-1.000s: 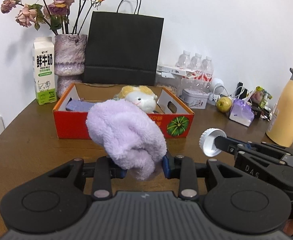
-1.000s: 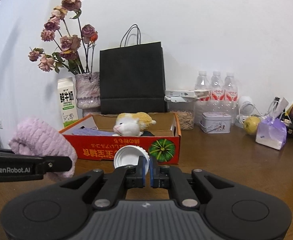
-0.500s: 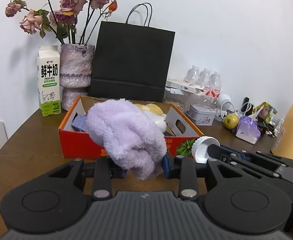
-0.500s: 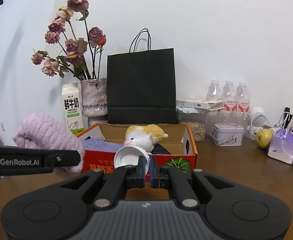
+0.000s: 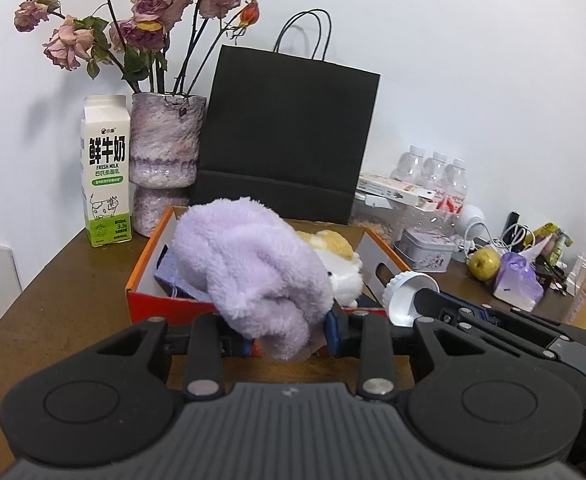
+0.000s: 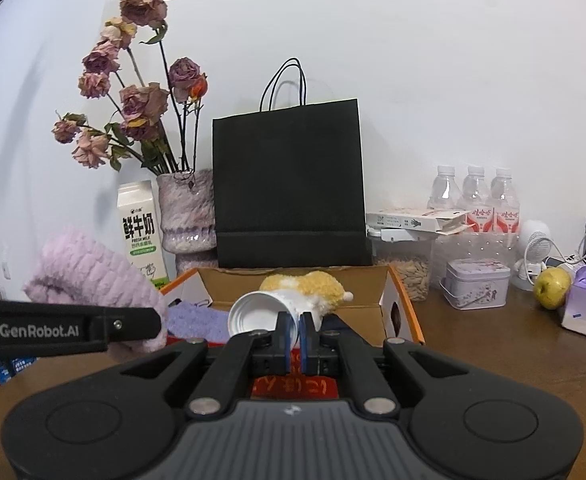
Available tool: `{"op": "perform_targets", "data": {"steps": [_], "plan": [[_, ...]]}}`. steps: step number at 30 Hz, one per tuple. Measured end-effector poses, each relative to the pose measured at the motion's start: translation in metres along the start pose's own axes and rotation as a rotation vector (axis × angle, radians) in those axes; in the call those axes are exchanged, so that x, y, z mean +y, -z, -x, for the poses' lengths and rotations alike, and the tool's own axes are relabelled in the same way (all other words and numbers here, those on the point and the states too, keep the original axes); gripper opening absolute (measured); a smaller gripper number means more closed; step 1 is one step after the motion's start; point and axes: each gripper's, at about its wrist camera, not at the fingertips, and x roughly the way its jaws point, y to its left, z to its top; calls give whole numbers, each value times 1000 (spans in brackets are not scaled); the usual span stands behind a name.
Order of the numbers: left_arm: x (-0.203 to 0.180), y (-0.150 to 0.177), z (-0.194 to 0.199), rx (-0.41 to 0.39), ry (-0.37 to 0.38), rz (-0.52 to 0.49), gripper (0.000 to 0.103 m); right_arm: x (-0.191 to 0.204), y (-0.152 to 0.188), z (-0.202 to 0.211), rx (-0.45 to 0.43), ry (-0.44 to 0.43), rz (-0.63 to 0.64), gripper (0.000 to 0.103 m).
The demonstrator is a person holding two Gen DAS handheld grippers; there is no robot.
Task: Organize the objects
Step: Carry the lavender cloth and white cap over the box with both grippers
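The left tongs [image 5: 287, 334] are clenched on a purple fluffy towel [image 5: 253, 280], bunched into a soft roll and held up just over the near wall of the red box [image 5: 153, 304]. The right tongs [image 6: 296, 336] pinch the rim of a white cup [image 6: 259, 314], which lies tilted on its side with its mouth towards the camera, also above the box's near edge.

The towel looks light and very soft. It should squash under the grip and sag wherever it is not held, so a hold across the thick middle of the roll seems safest; a hold on a loose corner would likely let it unroll. The cup seems light, thin-walled and smooth. Its rim is the stiffest place to hold, but a hard squeeze could dent it and a weak one could let it swing or slip.

The box sits open on the brown counter [image 5: 73, 280]. Inside are a white and yellow plush toy [image 6: 305, 290] towards the back and a purple cloth [image 6: 197, 320] on the left. A clear tub [image 6: 407, 270] beside the box holds what look like seeds.
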Motion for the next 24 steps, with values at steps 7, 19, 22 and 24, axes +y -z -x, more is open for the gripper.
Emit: {"op": "perform_targets", "data": {"steps": [7,19,22,24], "plan": [[9,-11,-20,-7,-10,13,33,-8,-4,-23,0,4,-23,4],[15,-25,-54,-5,-33,10,33,-34,-16,-58,-15,23,-79,4],[15,-28,-62,-7,-38,7,33,-39,-18,-66,-15,27,-85,4],[15,-29,-67,-7,-41,7,33,-43,-20,-72,-14,31,-86,4]]}}
